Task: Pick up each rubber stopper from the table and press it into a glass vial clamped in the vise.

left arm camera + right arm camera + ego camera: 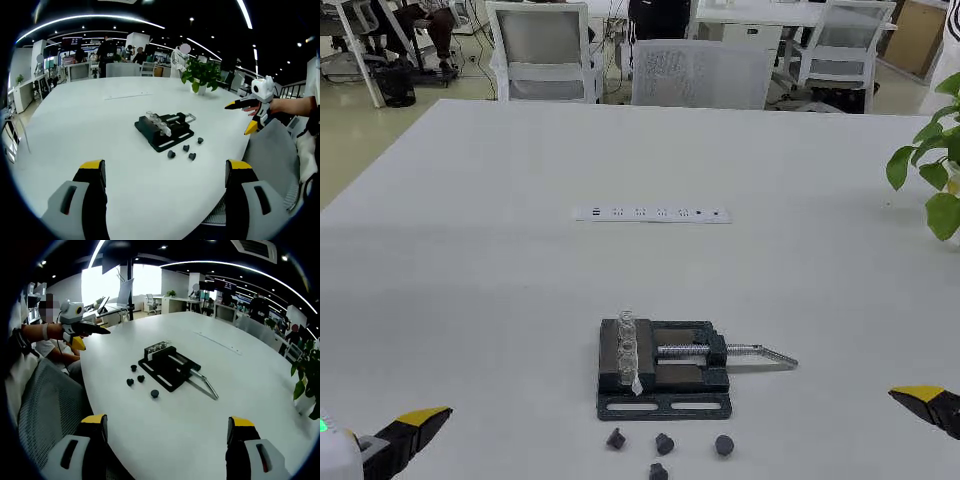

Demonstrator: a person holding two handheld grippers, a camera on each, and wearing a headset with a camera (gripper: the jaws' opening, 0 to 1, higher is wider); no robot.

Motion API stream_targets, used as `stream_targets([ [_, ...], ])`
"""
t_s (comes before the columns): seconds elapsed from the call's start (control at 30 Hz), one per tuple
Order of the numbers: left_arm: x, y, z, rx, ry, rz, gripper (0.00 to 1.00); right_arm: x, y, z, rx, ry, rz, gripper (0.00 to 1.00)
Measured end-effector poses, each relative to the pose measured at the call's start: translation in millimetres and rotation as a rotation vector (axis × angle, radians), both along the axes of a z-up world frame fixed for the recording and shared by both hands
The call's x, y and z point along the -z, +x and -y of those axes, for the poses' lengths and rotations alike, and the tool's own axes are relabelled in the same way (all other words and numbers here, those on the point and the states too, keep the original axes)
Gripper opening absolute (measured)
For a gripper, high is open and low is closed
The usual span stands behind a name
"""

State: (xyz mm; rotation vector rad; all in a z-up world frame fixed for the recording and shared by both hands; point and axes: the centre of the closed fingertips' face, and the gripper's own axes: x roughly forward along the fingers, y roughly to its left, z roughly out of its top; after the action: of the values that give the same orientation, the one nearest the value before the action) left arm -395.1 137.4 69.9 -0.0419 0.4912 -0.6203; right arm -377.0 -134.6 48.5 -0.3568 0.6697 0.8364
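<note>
A black vise (664, 370) (164, 129) (167, 365) sits near the table's front edge with several clear glass vials (627, 350) (159, 123) clamped in a row in its jaws. Several dark rubber stoppers (663, 443) (185, 148) (141, 378) lie loose on the table in front of the vise. My left gripper (165, 172) (420, 418) hovers open at the front left, well clear of the stoppers. My right gripper (167, 425) stands open at the front right; one yellow-tipped finger (925, 400) shows. Both are empty.
A white power strip (651, 213) lies mid-table beyond the vise. A green plant (932, 165) stands at the right edge. The vise's screw handle (760, 353) sticks out to the right. Office chairs (700, 73) line the far edge of the table.
</note>
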Motion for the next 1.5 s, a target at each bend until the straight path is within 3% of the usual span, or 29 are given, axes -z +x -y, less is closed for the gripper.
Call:
stream_targets([
  [0.47,-4.4,3.5,7.3,0.025,-0.002,0.013,0.99,1.6,10.7,-10.9,-0.085,-0.035,-0.015,0.97],
  [0.7,-1.0,1.0,10.8,0.046,0.013,0.012,0.99,-0.1,18.6,-16.8,-0.176,-0.096,-0.011,0.93],
  [0.87,-0.5,2.3,13.2,0.061,0.019,0.014,0.99,-5.4,30.0,-22.9,-0.29,-0.171,0.01,0.87],
  [1.03,-0.3,5.0,15.5,0.075,0.024,0.021,0.99,-8.1,35.6,-38.5,-0.405,-0.221,-0.001,0.78],
  [1.4,6.4,6.2,17.7,0.11,0.031,0.017,0.99,5.4,42.6,-68.9,-0.666,-0.376,-0.027,0.58],
  [1.5,7.3,5.6,19.0,0.113,0.032,0.016,0.99,11.2,47.3,-74.5,-0.701,-0.403,-0.02,0.52],
])
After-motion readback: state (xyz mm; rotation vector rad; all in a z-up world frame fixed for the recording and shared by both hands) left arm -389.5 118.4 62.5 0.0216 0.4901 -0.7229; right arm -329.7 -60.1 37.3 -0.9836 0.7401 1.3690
